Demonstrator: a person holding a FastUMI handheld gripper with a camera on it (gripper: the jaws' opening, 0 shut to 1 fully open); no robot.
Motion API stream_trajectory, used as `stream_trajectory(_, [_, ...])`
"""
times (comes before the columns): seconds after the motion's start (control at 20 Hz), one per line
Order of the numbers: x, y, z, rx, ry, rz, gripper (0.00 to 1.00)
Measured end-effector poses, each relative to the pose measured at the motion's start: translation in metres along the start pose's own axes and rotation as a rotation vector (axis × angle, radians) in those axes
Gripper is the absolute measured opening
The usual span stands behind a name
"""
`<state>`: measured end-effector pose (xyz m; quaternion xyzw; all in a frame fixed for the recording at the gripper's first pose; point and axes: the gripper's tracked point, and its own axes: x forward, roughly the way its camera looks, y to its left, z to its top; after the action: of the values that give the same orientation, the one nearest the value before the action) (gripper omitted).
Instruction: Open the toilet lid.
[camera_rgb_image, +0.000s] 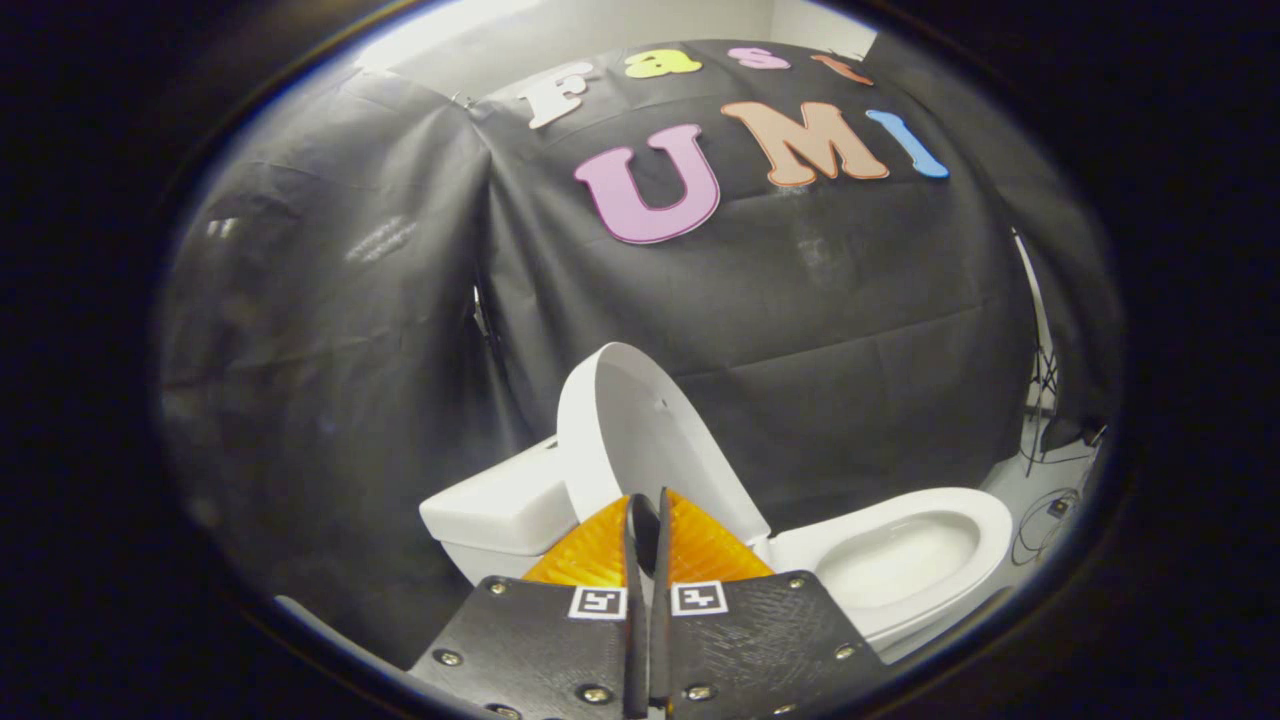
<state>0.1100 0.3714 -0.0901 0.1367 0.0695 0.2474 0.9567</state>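
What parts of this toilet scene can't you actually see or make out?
- Lid: its lower edge and hinge are hidden behind the tongs, which look shut on nothing.
- Tank: partly covered by lid and tongs.
- Toilet: base hidden.
- Cables on the floor: too small to identify.

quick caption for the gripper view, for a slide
Toilet lid raised upright against the tank, bowl exposed; gripper fingers closed together just before the lid, holding nothing.
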Motion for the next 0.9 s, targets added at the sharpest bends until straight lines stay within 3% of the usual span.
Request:
stream_trajectory(0.15, [-0.001,0.004,-0.004,0.013,0.003,0.024,0.02])
stream_trajectory(0.25, [0.0,0.006,-0.005,0.029,-0.005,0.032,0.12])
stream_trajectory(0.35, [0.001,0.01,-0.011,0.026,0.014,0.046,0.15])
stream_trajectory(0.4, [0.001,0.009,-0.014,0.023,0.023,0.039,0.25])
stream_trajectory(0.9, [-0.016,-0.016,0.014,-0.05,0.025,-0.026,0.74])
